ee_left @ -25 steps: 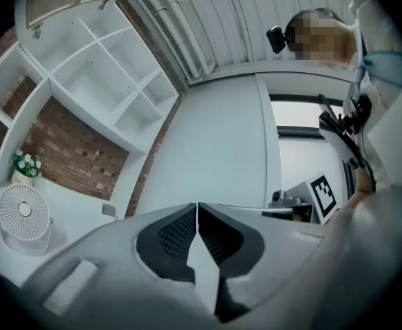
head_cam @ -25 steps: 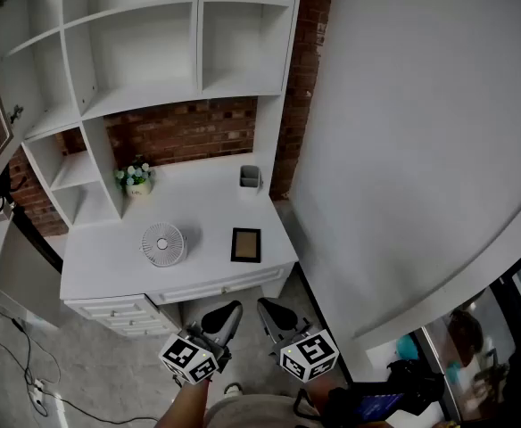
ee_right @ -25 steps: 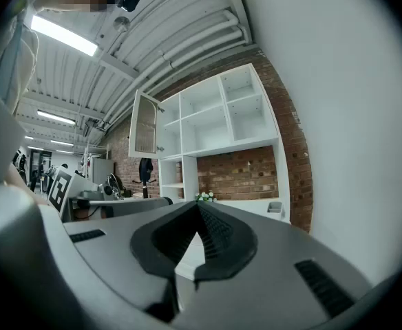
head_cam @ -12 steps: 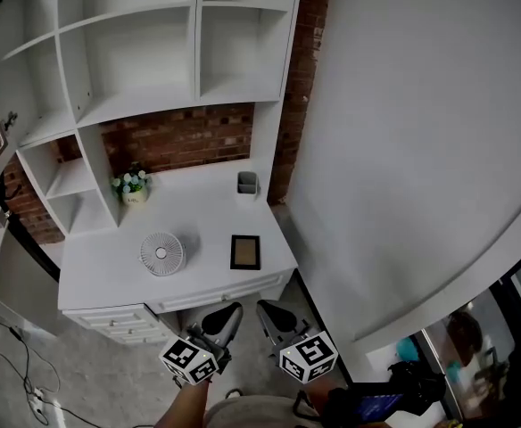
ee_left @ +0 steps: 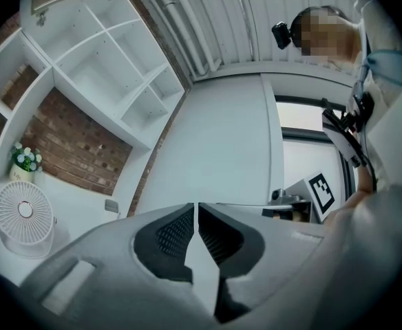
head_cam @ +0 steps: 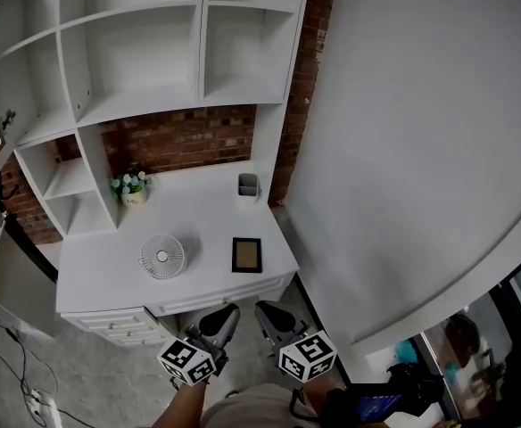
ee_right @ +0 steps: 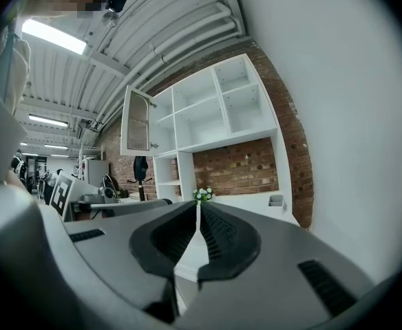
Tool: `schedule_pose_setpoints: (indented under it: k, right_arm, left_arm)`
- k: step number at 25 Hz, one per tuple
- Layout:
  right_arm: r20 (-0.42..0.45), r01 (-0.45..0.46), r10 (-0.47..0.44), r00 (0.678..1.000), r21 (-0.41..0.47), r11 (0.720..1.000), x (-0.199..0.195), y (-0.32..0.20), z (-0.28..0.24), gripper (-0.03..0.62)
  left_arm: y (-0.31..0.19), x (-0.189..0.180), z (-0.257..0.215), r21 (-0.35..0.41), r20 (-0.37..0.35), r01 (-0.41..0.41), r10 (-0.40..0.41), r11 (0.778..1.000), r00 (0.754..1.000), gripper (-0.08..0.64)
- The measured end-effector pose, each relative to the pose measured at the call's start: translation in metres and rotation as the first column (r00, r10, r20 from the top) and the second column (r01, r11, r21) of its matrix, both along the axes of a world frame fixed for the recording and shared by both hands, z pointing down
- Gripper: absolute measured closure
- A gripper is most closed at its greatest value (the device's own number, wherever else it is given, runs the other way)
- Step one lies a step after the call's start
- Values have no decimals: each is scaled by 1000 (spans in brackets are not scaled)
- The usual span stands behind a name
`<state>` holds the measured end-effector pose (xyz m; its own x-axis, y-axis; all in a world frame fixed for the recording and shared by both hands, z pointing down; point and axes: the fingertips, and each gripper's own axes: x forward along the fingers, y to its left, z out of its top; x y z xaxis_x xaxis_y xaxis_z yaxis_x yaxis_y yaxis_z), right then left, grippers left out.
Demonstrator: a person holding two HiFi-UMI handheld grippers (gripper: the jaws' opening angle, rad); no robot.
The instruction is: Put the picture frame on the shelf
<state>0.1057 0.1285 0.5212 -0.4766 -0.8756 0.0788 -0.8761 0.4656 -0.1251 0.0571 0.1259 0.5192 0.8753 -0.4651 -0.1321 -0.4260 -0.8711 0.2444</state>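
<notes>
Dark-rimmed picture frame is found flat on white worktop, nr front edge, near fan. L tongs & R tongs are held pressed together, empty, short of worktop.

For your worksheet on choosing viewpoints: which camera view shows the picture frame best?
The head view: the picture frame lies flat on the desk, whole and unobstructed. Neither gripper view shows it.

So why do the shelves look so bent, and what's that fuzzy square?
Head view: the wide lens bows the shelf and the grey wall. Both gripper views: fisheye with black corners; the fuzzy square was laid over a face afterwards. Right gripper view: the ceiling light glares.
</notes>
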Motion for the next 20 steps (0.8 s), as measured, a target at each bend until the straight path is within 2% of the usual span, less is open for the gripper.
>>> schedule_pose_setpoints:
  k: [10,20]
  right_arm:
    - [-11,-18,17,1000,-45,999,13,-42,13,574]
    - [-4,-57,57,998,-102,993,43,-138,35,574]
  left_arm:
    - [-37,8,11,-31,1,3,-3,1000,1000,548]
    - [-129,32,25,-68,7,13,-12,998,1000,548]
